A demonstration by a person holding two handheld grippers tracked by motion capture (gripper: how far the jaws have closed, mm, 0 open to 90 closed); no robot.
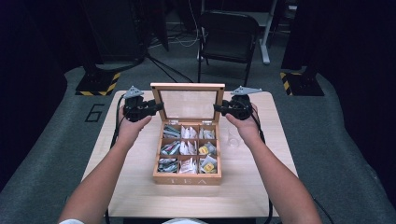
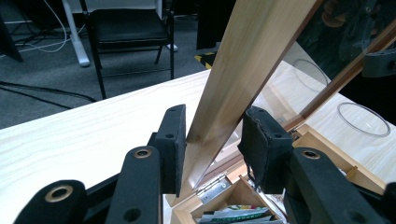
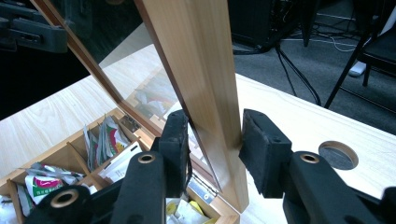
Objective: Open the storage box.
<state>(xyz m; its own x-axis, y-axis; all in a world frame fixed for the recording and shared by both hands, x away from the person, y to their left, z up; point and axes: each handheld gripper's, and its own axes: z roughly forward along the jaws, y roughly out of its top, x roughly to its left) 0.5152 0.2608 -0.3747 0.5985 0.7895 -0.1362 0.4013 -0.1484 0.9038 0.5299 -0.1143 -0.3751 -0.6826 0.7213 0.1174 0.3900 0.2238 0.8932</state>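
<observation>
I am working at a pale wooden table [image 1: 140, 196] that stands on grey carpet, with a black chair [image 1: 229, 35] beyond its far edge. In the middle of the table sits a wooden tea box [image 1: 187, 179], its nine compartments filled with tea packets [image 1: 187, 148]. The glass-paned lid [image 1: 187, 103] is already raised and stands nearly upright on its hinges at the back of the box.

My left gripper [image 1: 159, 107] straddles the lid's left frame edge, and my right gripper [image 1: 217, 107] straddles the right edge. In the left gripper view, one pad [image 2: 173, 140] touches the wood while the other stands slightly off it, so I would call that grip loose rather than clamped. In the right gripper view the frame sits between the pads [image 3: 259, 144] with gaps visible, so those jaws are released.

A clear glass [image 1: 232, 136] stands just right of the box.

I judge the opening step done; what remains, as far as I can tell, is letting go of the lid or swinging it back down.
</observation>
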